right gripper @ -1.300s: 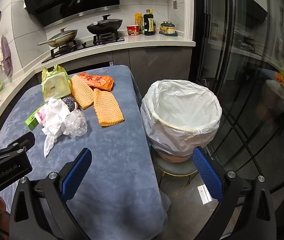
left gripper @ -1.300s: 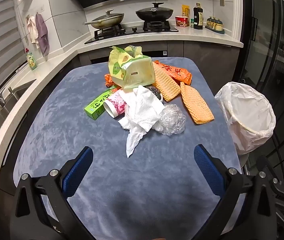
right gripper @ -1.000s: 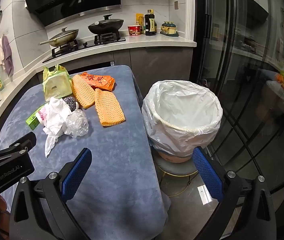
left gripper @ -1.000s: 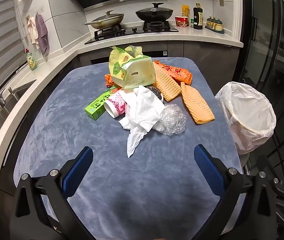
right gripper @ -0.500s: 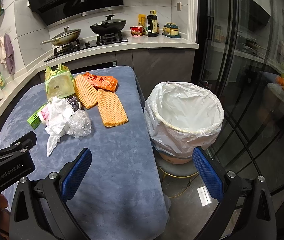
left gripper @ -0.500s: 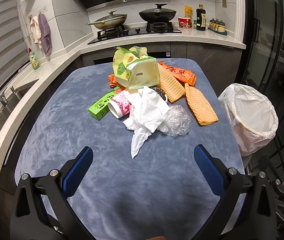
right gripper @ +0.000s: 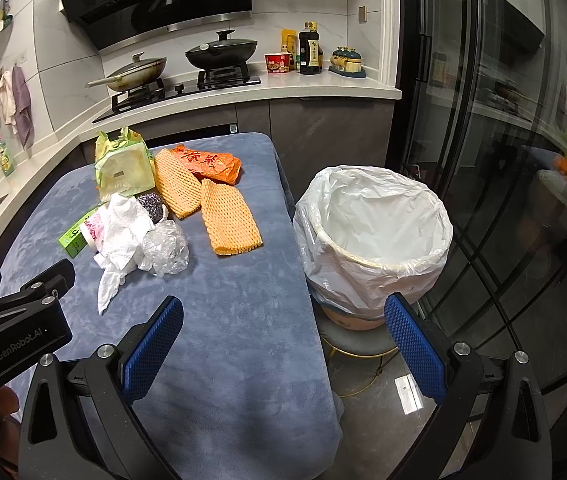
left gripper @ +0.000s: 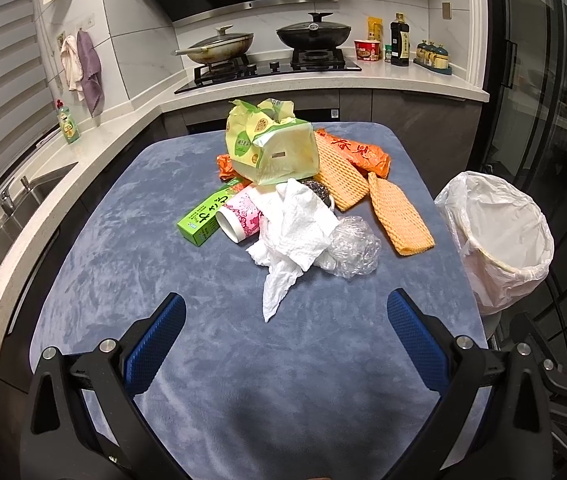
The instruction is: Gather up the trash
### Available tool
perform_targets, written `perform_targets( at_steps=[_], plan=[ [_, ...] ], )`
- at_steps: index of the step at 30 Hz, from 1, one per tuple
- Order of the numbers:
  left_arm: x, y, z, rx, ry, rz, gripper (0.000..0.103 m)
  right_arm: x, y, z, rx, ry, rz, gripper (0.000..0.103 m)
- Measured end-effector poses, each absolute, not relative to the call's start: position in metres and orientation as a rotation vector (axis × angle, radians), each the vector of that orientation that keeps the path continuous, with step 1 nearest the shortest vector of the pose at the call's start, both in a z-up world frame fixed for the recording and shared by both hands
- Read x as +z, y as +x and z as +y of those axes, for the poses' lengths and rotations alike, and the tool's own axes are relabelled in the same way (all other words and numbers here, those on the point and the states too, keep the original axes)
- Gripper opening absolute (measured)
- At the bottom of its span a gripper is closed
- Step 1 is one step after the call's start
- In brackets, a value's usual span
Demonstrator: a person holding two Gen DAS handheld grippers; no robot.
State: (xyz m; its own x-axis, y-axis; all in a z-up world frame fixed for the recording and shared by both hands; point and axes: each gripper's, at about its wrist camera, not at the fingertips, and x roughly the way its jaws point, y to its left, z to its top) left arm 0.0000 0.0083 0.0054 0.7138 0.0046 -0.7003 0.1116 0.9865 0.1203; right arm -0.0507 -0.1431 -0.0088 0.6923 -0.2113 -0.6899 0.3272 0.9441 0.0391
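A pile of trash lies mid-table: white crumpled tissue (left gripper: 295, 228), clear plastic wrap (left gripper: 353, 246), a pink paper cup (left gripper: 239, 218), a green box (left gripper: 207, 216), a yellow-green bag (left gripper: 271, 148), two orange foam nets (left gripper: 397, 214) and an orange wrapper (left gripper: 357, 154). A bin lined with a white bag (right gripper: 375, 232) stands right of the table, also in the left wrist view (left gripper: 499, 232). My left gripper (left gripper: 285, 338) is open and empty, short of the tissue. My right gripper (right gripper: 283, 336) is open and empty, over the table's right edge near the bin.
The blue-grey cloth-covered table (left gripper: 123, 256) has a sink (left gripper: 11, 208) and counter to its left. A stove with two pans (left gripper: 267, 52) and bottles stands behind. Glass doors (right gripper: 523, 160) are to the right. The bin sits on a low stool (right gripper: 359, 344).
Both grippers have risen and tilted slightly; the trash pile and bin sit a little lower in view. Nothing on the table has moved.
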Motion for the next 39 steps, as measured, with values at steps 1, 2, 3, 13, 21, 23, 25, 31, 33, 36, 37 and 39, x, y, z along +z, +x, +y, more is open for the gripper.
perform_targets(
  at_steps=[1,2,3,13,21,23,25,31,33,36,37,39],
  plan=[
    [0.006,0.000,0.008,-0.059,0.160,0.774,0.096,-0.009,-0.051,-0.143,-0.303,0.164,0.749,0.097],
    [0.006,0.000,0.008,-0.062,0.161,0.772,0.096,-0.009,-0.051,-0.143,-0.301,0.164,0.749,0.097],
    [0.006,0.000,0.008,-0.062,0.161,0.772,0.096,-0.009,-0.051,-0.144,-0.301,0.163,0.749,0.097],
    [0.005,-0.002,0.005,-0.065,0.170,0.772,0.096,-0.007,-0.053,-0.146,-0.309,0.169,0.748,0.097],
    [0.003,-0.004,-0.001,-0.074,0.182,0.772,0.096,-0.009,-0.057,-0.152,-0.319,0.176,0.749,0.097],
    [0.003,-0.004,-0.001,-0.073,0.181,0.771,0.096,-0.010,-0.058,-0.153,-0.319,0.177,0.748,0.097],
    [0.003,-0.005,-0.002,-0.074,0.181,0.771,0.096,-0.010,-0.058,-0.153,-0.318,0.177,0.749,0.097],
    [0.002,-0.005,-0.002,-0.073,0.180,0.772,0.096,-0.010,-0.059,-0.154,-0.315,0.176,0.748,0.097],
    [0.002,-0.005,-0.002,-0.074,0.180,0.771,0.096,-0.010,-0.059,-0.154,-0.313,0.177,0.748,0.097],
    [0.003,-0.006,-0.003,-0.071,0.183,0.770,0.096,-0.011,-0.060,-0.154,-0.305,0.174,0.749,0.097],
    [0.003,-0.006,-0.003,-0.071,0.182,0.770,0.096,-0.011,-0.060,-0.154,-0.303,0.170,0.750,0.097],
    [0.003,-0.006,-0.003,-0.068,0.182,0.770,0.096,-0.011,-0.059,-0.152,-0.298,0.167,0.750,0.097]
  ],
)
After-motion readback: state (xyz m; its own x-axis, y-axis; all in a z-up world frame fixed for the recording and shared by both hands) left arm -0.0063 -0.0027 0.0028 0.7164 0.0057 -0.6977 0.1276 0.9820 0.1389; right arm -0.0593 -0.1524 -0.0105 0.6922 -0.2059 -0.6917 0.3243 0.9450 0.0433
